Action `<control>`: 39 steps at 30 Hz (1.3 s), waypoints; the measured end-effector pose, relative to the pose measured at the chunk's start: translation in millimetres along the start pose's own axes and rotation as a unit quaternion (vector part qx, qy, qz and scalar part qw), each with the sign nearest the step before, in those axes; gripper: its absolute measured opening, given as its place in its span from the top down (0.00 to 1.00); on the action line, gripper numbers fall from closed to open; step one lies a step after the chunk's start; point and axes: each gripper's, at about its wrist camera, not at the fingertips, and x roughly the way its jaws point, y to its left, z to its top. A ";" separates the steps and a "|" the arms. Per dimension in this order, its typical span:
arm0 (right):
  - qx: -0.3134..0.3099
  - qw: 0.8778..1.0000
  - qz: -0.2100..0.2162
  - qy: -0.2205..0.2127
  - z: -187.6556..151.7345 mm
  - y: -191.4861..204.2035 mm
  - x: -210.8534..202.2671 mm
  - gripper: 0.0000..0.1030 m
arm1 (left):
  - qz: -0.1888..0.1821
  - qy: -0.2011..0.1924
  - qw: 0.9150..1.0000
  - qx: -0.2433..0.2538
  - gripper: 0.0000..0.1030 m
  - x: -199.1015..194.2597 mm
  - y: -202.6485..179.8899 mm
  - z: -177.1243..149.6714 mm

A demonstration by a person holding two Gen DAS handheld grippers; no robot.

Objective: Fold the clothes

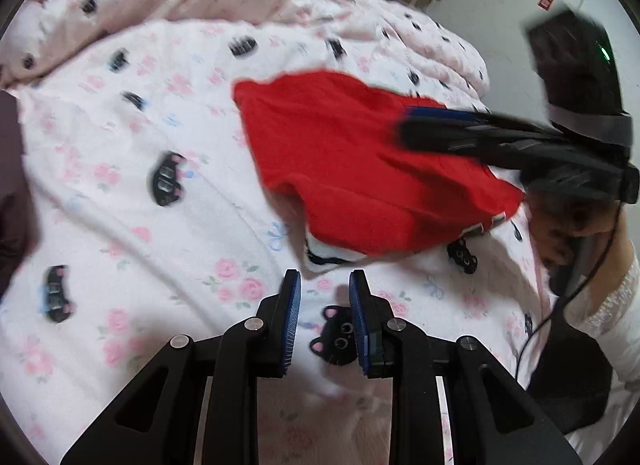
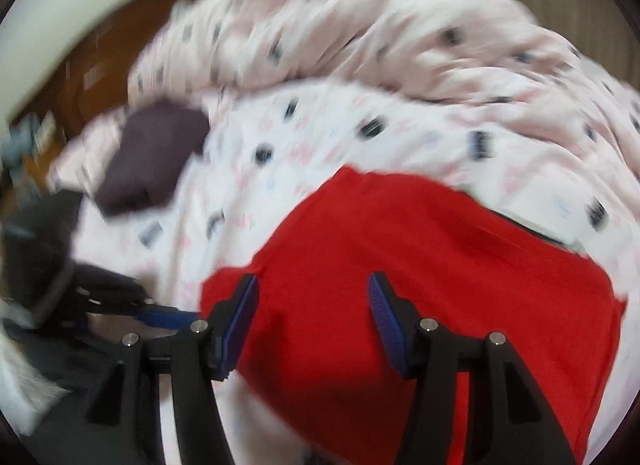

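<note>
A: Where is the garment?

B: The red garment [image 1: 360,161] lies on the bedsheet [image 1: 160,257], already bunched into a rough slab, with a white layer and a dark edge peeking out under its near corner.

A: And the claws?

B: The left gripper [image 1: 325,313] hovers over bare sheet just short of that corner, its jaws a narrow gap apart with nothing between them. The right gripper [image 2: 312,317] stands spread wide over the red cloth and pinches nothing, as far as I can tell; its view is smeared.

A: What could go wrong?

B: I judge the slab to be loose. If the right one drags across it with its jaws apart, it may rumple the top layer instead of lifting an edge. The left, closing here, could nip the sheet along with the hem and pull both.

A: Materials?

B: The red looks like soft, matte knit, limp, with rounded folds. The sheet is thin printed cotton, pink roses and black cat faces, wrinkled. A puffy quilt [image 2: 400,33] in the same print is heaped behind, and a dark purple cloth [image 2: 152,153] lies well off to the side.
</note>
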 end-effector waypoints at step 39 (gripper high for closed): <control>0.445 0.889 -0.011 -0.112 -175.5 -184.6 -106.8 0.85 | 0.068 -0.071 0.995 -0.033 0.53 77.9 -112.7 12.6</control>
